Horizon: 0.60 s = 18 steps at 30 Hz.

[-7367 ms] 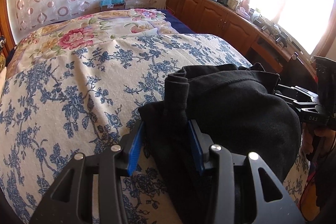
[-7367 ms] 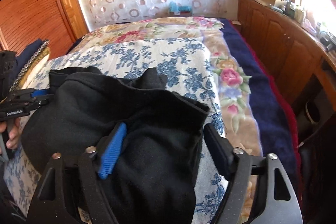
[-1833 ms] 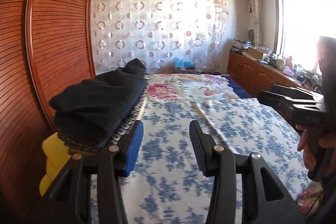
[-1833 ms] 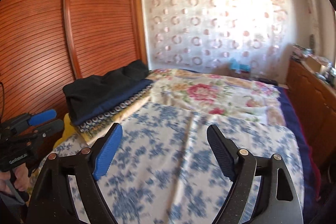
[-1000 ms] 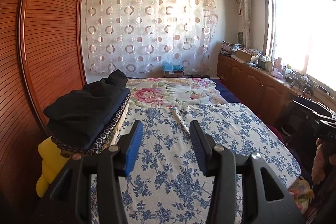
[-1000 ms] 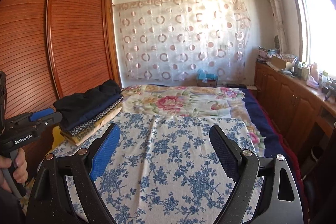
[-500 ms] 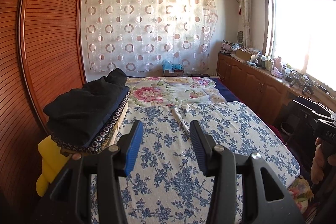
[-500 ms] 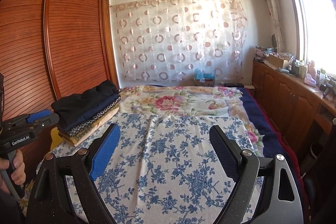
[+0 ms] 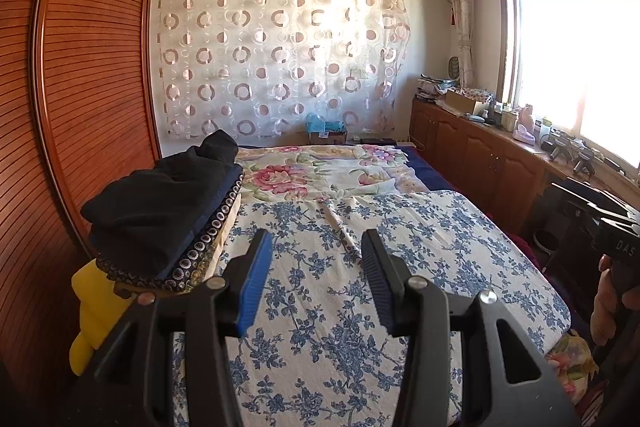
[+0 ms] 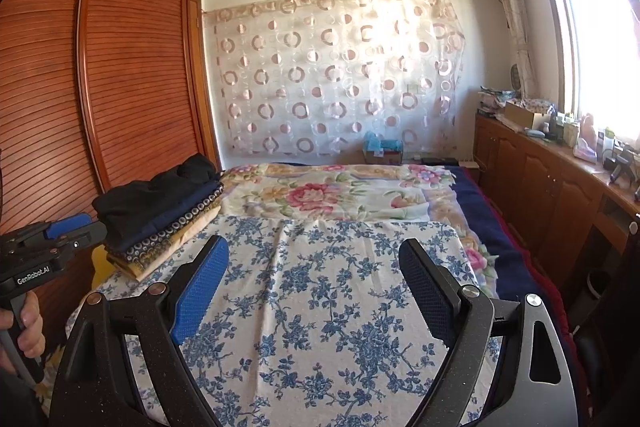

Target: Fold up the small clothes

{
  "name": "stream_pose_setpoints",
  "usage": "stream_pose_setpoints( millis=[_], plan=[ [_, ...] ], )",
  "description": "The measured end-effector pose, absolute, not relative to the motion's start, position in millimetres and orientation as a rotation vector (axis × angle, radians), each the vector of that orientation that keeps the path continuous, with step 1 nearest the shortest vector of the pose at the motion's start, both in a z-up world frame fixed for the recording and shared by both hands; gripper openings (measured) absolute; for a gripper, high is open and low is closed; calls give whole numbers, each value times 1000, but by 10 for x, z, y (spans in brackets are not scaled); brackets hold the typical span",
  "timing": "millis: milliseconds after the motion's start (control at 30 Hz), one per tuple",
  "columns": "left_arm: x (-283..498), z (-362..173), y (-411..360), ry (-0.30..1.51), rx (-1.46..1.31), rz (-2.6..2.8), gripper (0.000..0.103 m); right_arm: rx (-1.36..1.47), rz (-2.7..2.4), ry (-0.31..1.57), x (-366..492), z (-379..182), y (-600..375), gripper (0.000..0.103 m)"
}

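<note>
Stack of folded dark clothes [image 9: 160, 211] lies at ten o'clock, nearer the left tongs [image 9: 316, 283]; both left and right tongs [image 10: 312, 291] gape empty.

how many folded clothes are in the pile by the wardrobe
4 show: a black garment on top, a navy one under it, a circle-patterned one, then a tan one. More may be hidden below.

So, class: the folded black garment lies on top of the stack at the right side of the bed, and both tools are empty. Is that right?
Not quite. The black garment tops the stack at the bed's left side, by the wooden wardrobe, as the right wrist view shows. Both tools are indeed empty.
</note>
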State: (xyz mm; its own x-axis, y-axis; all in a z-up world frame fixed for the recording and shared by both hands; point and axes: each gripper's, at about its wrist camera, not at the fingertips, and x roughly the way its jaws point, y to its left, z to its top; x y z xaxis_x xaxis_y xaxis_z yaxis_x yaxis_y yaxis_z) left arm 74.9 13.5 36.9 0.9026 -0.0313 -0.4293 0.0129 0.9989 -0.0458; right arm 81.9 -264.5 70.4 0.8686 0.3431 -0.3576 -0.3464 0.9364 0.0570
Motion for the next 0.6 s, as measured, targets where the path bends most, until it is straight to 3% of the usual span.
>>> stream_pose_setpoints(
  millis=[600],
  plan=[
    [711, 426, 77, 433, -36, -27, 46, -10, 359, 369, 809, 705, -2657, 89]
  ],
)
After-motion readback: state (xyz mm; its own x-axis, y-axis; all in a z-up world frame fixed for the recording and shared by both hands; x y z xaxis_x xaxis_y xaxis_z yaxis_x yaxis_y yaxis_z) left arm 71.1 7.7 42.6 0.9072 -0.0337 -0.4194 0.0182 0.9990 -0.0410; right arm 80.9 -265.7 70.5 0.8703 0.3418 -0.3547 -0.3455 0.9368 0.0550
